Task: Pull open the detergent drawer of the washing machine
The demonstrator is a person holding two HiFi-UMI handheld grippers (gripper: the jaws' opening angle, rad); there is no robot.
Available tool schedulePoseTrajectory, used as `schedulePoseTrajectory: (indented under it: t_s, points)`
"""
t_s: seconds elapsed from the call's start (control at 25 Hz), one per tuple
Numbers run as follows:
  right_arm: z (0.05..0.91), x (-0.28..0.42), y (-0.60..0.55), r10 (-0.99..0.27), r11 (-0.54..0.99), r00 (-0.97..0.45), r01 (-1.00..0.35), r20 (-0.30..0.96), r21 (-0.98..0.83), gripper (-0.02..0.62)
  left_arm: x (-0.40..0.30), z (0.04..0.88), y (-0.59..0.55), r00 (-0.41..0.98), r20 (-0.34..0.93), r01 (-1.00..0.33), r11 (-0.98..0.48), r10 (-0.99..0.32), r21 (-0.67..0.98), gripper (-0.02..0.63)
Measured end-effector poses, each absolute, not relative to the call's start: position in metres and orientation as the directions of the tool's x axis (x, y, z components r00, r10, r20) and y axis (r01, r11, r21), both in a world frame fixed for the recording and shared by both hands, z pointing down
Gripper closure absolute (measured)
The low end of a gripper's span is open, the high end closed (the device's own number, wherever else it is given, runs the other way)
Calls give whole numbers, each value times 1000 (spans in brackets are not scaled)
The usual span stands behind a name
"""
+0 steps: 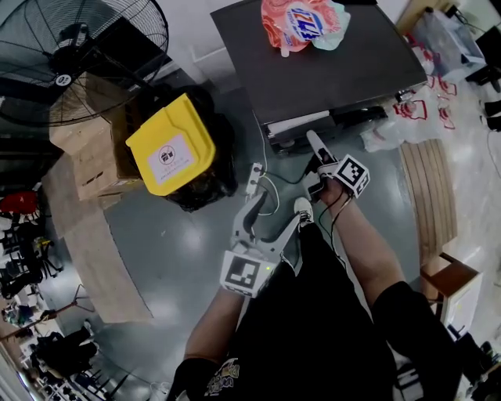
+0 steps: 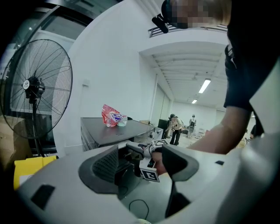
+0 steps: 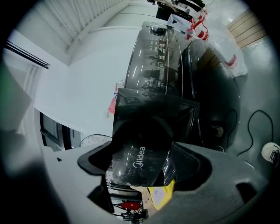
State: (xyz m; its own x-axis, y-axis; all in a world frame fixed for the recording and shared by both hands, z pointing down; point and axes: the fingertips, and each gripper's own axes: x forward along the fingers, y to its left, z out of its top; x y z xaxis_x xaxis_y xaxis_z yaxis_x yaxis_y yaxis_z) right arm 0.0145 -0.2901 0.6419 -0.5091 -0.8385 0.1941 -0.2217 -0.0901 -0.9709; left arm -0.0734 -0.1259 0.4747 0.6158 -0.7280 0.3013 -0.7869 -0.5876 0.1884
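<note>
The washing machine point(image 1: 313, 70) stands at the top of the head view, with a pink detergent pouch point(image 1: 301, 23) on its dark lid. Its detergent drawer point(image 1: 301, 135) sticks out of the front. My right gripper point(image 1: 311, 145) reaches the drawer's front edge. In the right gripper view the drawer's glossy front panel point(image 3: 139, 162) fills the gap of the right gripper point(image 3: 144, 170), with a pad against each side. Lower on the left, my left gripper point(image 1: 272, 213) hangs over the floor, open and empty. From the left gripper point(image 2: 141, 177), the machine point(image 2: 113, 131) and the right hand show ahead.
A yellow bin lid point(image 1: 172, 145) on a black bag sits left of the machine, beside cardboard boxes point(image 1: 86, 153) and a standing fan point(image 1: 78, 55). A cable point(image 1: 274, 188) lies on the floor. Red-and-white plastic bags point(image 1: 423, 110) and wooden boards point(image 1: 427, 188) are on the right.
</note>
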Motion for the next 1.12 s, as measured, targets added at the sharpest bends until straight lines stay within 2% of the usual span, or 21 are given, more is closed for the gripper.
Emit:
schedulePoseTrajectory:
  t_s: [0.24,0.48,0.64,0.76,0.92,1.12]
  points:
    - [644,9,-300,-841,-108,-497,-230,213,-967,128,-81,474,-134,606,293,-795,-579,-740,183,319]
    - [644,4,-312,-834,-71,-523,-216,177,-974,106,-80,474,-145,605,291,-795,-580,-741,175,319]
    - [642,2,-313,-831,-42,-536,-210,151,-977,104,-76,473,-151,606,291,-795,-580,-741,179,319]
    - [646,6,-308,-830,-94,-518,-233,205,-968,110,-74,472,-154,605,293,-795,-579,-740,180,319]
    - [645,5,-305,-827,-108,-519,-229,215,-968,115,-69,471,-152,611,290,-791,-586,-737,176,319]
    - [643,4,-302,-825,-49,-543,-207,157,-977,117,-62,471,-148,620,290,-783,-595,-729,181,319]
